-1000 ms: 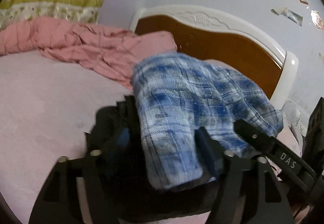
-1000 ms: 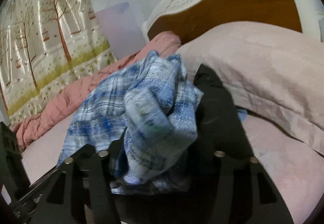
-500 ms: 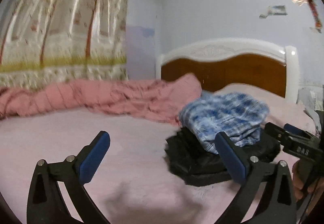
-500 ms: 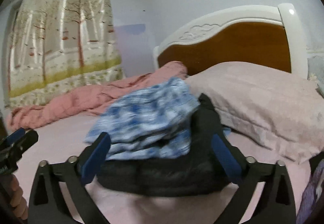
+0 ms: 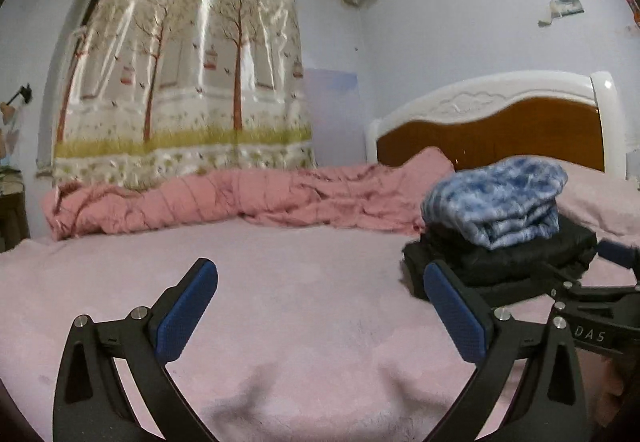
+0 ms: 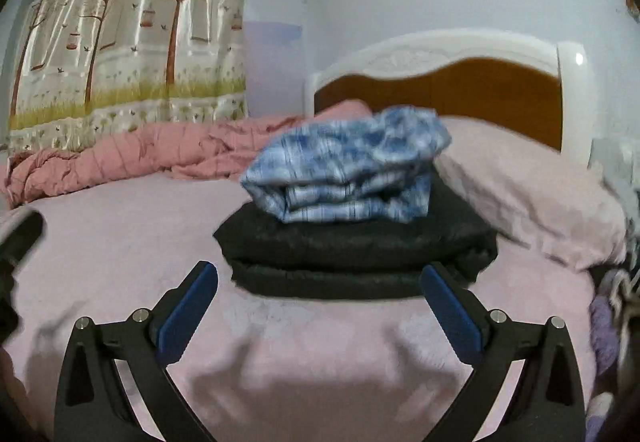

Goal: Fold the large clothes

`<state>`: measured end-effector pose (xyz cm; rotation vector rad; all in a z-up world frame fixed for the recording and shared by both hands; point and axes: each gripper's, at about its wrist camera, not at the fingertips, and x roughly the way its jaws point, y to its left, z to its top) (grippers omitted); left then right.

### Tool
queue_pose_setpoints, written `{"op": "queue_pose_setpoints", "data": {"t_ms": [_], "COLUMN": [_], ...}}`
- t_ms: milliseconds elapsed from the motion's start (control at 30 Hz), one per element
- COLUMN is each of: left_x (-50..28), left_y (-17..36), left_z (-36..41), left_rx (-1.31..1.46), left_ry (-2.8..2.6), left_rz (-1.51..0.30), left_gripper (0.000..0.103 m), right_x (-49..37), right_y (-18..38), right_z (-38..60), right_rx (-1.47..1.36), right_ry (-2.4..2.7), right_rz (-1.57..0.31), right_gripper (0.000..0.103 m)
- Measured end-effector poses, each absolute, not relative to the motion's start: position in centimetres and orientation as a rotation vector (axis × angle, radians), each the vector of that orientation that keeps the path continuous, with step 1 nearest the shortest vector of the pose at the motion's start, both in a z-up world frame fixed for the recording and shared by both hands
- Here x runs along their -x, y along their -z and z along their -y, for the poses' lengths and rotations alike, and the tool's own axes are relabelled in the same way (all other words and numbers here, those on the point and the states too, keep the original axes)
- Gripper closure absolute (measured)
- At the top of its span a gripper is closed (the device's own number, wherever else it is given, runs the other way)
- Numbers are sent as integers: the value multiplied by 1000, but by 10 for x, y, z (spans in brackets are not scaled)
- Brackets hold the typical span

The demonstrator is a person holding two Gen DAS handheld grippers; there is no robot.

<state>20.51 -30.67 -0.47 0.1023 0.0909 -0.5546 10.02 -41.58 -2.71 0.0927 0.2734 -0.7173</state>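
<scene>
- Right wrist view: folded blue plaid shirt (image 6: 344,170) sits atop a folded black garment (image 6: 356,246) on the pink bed (image 6: 320,354), beside the pillow (image 6: 532,198).
- Loosely stacked, it could slide off if nudged.
- 1 second ago both grippers held the shirt; now left gripper (image 5: 320,312) and right gripper (image 6: 320,308) hang apart, empty.

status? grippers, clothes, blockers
Left gripper open, empty. Right gripper open, empty. Blue plaid shirt folded atop black garment. Nothing between fingers and stack.
</scene>
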Motion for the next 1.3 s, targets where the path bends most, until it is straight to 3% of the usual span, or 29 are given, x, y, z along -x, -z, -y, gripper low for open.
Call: {"op": "queue_pose_setpoints", "data": {"t_ms": [1300], "left_x": [-204], "left_y": [6], "left_z": [310], "left_rx": [-87], "left_ry": [611], "left_rz": [-112], "left_gripper": [0], "right_x": [-87], "right_y": [24], "right_z": [416], "right_rx": [-96], "right_ry": [729], "right_rz": [-225], "right_gripper": [0]}}
